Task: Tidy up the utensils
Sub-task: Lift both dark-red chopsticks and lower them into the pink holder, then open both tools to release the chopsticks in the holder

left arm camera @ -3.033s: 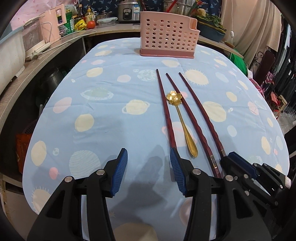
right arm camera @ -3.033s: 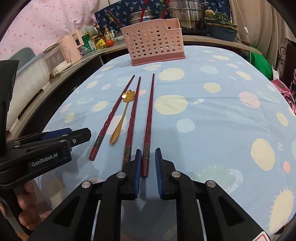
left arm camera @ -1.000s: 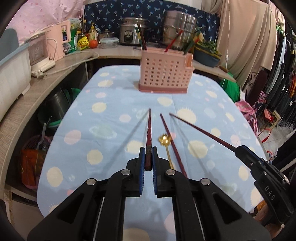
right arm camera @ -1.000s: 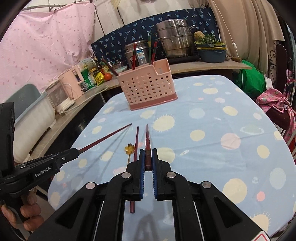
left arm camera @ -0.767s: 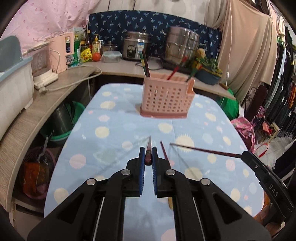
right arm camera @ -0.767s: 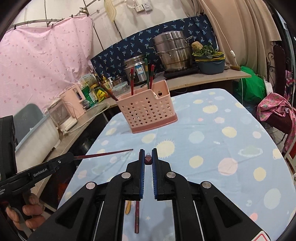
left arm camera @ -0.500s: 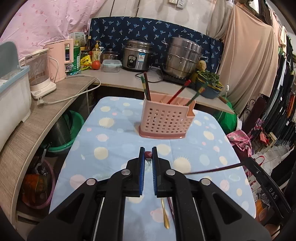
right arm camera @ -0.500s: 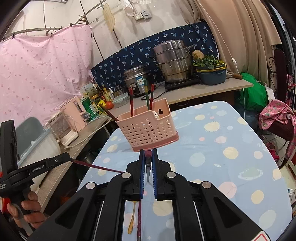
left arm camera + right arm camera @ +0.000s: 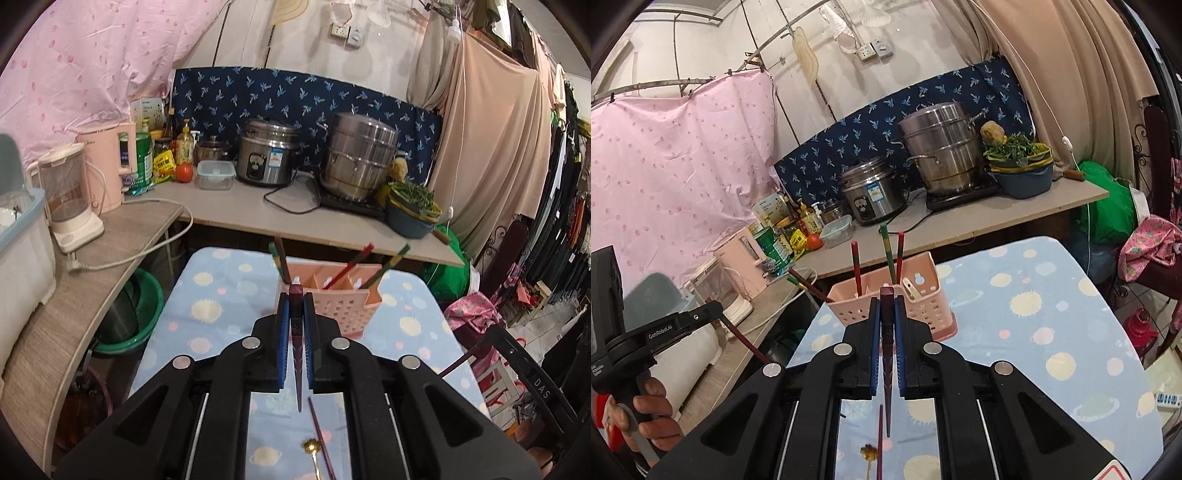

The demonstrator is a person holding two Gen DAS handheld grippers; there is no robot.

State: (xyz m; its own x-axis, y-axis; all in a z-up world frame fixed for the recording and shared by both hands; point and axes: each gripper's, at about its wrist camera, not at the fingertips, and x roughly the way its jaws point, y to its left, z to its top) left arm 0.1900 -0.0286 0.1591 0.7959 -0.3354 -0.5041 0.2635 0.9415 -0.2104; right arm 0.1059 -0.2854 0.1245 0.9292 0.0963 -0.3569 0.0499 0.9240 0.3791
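Observation:
My left gripper (image 9: 295, 310) is shut on the thick end of a dark red chopstick (image 9: 298, 376), whose tip hangs down toward me above the table. My right gripper (image 9: 886, 314) is shut the same way on a second dark red chopstick (image 9: 887, 387). Both are held in the air in front of the pink perforated utensil holder (image 9: 347, 306) (image 9: 925, 291), which has several chopsticks standing in it. A third chopstick (image 9: 321, 435) (image 9: 879, 443) and a gold flower-shaped spoon (image 9: 312, 448) (image 9: 868, 454) lie on the cloth below.
The table has a blue spotted cloth (image 9: 221, 295). Behind it a counter (image 9: 240, 218) carries a rice cooker (image 9: 267, 157), a steel steamer (image 9: 360, 158), a bowl of greens and bottles. A pink kettle (image 9: 107, 166) and a blender stand left. A green basin (image 9: 144, 314) sits under the counter.
Both grippers have risen well above the table with their chopsticks, which now hang tip-down instead of pointing ahead. The holder has come closer. The spoon and third chopstick stayed on the cloth.

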